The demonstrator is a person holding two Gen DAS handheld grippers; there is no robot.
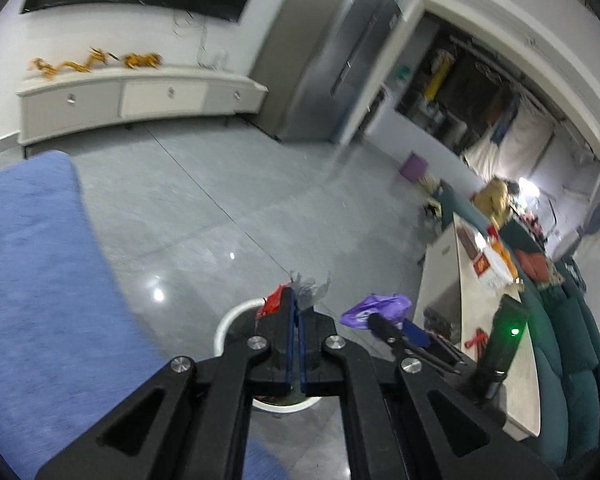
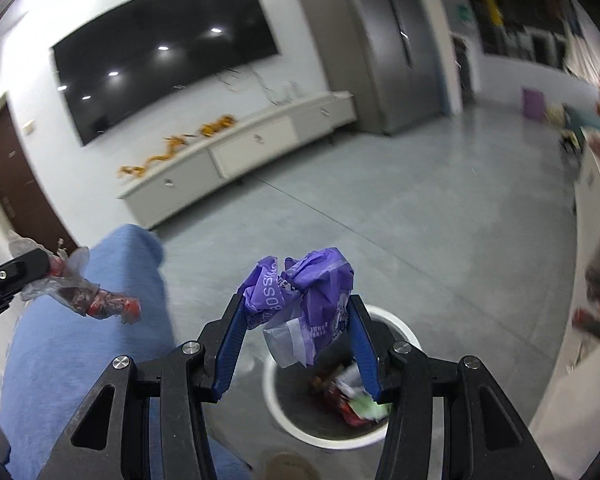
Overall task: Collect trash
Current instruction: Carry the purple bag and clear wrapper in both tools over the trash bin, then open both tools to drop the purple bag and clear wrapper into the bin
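Grey tiled floor (image 2: pixel 420 216) carries a round white waste bin (image 2: pixel 400 322). Left of the bin, left gripper (image 1: pixel 299 308) pinches a clear-and-red, seemingly plastic wrapper (image 2: pixel 88 294); above the bin, right gripper (image 2: pixel 296 312) clamps a crumpled purple plastic bag (image 2: pixel 320 280).

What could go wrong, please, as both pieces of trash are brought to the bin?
The purple bag bulges loosely from the right claw and could slip out beside the white bin. The left claw pinches only an edge of the clear wrapper, which hangs over the blue rug, not the bin.
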